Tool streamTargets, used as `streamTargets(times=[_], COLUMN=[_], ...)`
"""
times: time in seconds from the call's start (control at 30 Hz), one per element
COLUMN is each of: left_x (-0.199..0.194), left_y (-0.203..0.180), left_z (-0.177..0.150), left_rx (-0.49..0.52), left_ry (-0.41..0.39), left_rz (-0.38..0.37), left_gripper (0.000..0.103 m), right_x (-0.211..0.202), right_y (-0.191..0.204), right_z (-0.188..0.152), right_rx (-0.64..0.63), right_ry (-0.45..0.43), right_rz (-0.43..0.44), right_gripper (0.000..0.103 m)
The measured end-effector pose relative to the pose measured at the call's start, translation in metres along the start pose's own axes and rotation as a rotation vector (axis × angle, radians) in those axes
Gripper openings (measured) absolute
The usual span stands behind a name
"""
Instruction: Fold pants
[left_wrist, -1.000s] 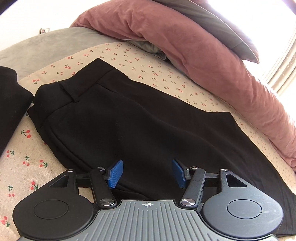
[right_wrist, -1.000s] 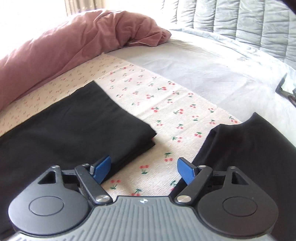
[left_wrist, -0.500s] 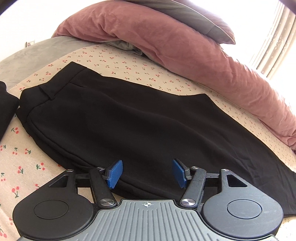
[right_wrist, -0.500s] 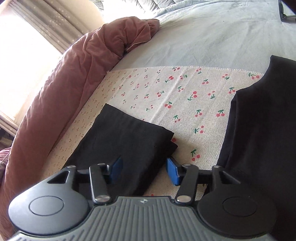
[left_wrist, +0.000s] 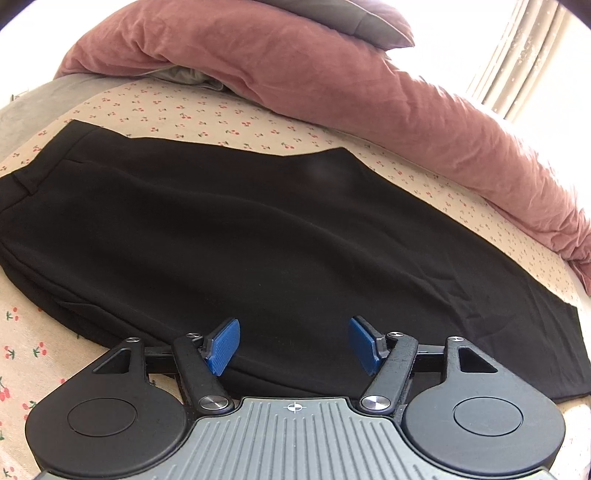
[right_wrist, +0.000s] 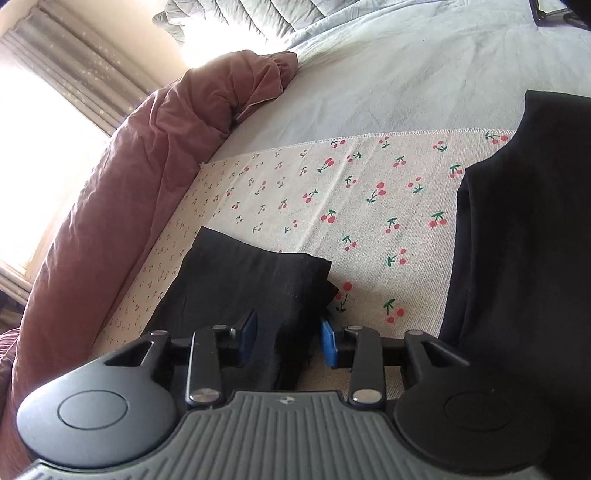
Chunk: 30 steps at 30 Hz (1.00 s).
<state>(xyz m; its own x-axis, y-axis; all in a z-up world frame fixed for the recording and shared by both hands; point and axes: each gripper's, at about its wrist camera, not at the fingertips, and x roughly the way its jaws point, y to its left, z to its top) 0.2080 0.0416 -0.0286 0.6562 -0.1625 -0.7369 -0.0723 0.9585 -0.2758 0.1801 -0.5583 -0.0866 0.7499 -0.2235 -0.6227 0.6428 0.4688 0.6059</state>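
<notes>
Black pants (left_wrist: 258, 236) lie flat, folded lengthwise, on the cherry-print cloth (left_wrist: 207, 114), waistband at the left, legs running right. My left gripper (left_wrist: 293, 345) is open over the near edge of the pants at mid-length, holding nothing. In the right wrist view the hem end of the pant legs (right_wrist: 251, 280) lies between the blue pads of my right gripper (right_wrist: 288, 341). The jaws have narrowed around the hem, with fabric bunched between them, but a gap remains at the right pad.
A rolled dusty-pink duvet (left_wrist: 332, 81) runs along the far side of the cloth; it also shows in the right wrist view (right_wrist: 147, 155). Another black garment (right_wrist: 524, 240) lies at the right. The grey bed sheet (right_wrist: 406, 81) stretches beyond the cloth.
My right gripper has moved left onto the hem of the pant legs and its jaws have narrowed around it. My left gripper has slid right along the near edge, still open.
</notes>
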Motion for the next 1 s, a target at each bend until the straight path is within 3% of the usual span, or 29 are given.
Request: streamTargets(times=[0.1,0.23,0.37,0.47,0.6,0.67,0.73,0.87,0.9,1.0], left_x=[0.014,0.012,0.010,0.007,0.005,0.004,0.002,-0.001,0.000,0.001], left_y=[0.001,0.004,0.017,0.026,0.040,0.048,0.058,0.066,0.066,0.062], left_z=[-0.009,-0.002,0.003,0.008,0.016,0.019,0.022,0.024,0.024,0.024], left_rx=[0.041,0.023,-0.041,-0.078,-0.129,-0.161,-0.205,-0.249,-0.251,-0.251], left_ry=[0.015,0.007,0.020,0.020,0.012,0.012,0.009,0.005,0.009,0.021], left_rz=[0.020,0.006,-0.039,-0.059,-0.077,-0.086,-0.102,-0.144,-0.154,-0.189], left_gripper=[0.066,0.067,0.067,0.066,0.066,0.066,0.066,0.067,0.067,0.067], right_x=[0.001,-0.010,-0.037,-0.059,-0.087,-0.098,-0.105,-0.108,-0.110,-0.115], right_y=[0.003,0.019,0.078,0.137,0.229,0.264,0.288,0.282,0.277,0.261], right_z=[0.000,0.000,-0.016,-0.047,-0.143,-0.210,-0.291,-0.416,-0.432,-0.449], right_rx=[-0.021,-0.068,-0.331,-0.525,-0.912,-1.142,-1.363,-1.719,-1.756,-1.779], right_ry=[0.003,-0.069,-0.216,-0.300,-0.341,-0.302,-0.187,-0.006,0.002,-0.042], right_rz=[0.006,0.026,0.041,0.133,0.293,0.378,0.485,0.528,0.519,0.491], right_gripper=[0.008,0.007,0.006,0.006,0.006,0.006,0.005,0.007,0.011,0.037])
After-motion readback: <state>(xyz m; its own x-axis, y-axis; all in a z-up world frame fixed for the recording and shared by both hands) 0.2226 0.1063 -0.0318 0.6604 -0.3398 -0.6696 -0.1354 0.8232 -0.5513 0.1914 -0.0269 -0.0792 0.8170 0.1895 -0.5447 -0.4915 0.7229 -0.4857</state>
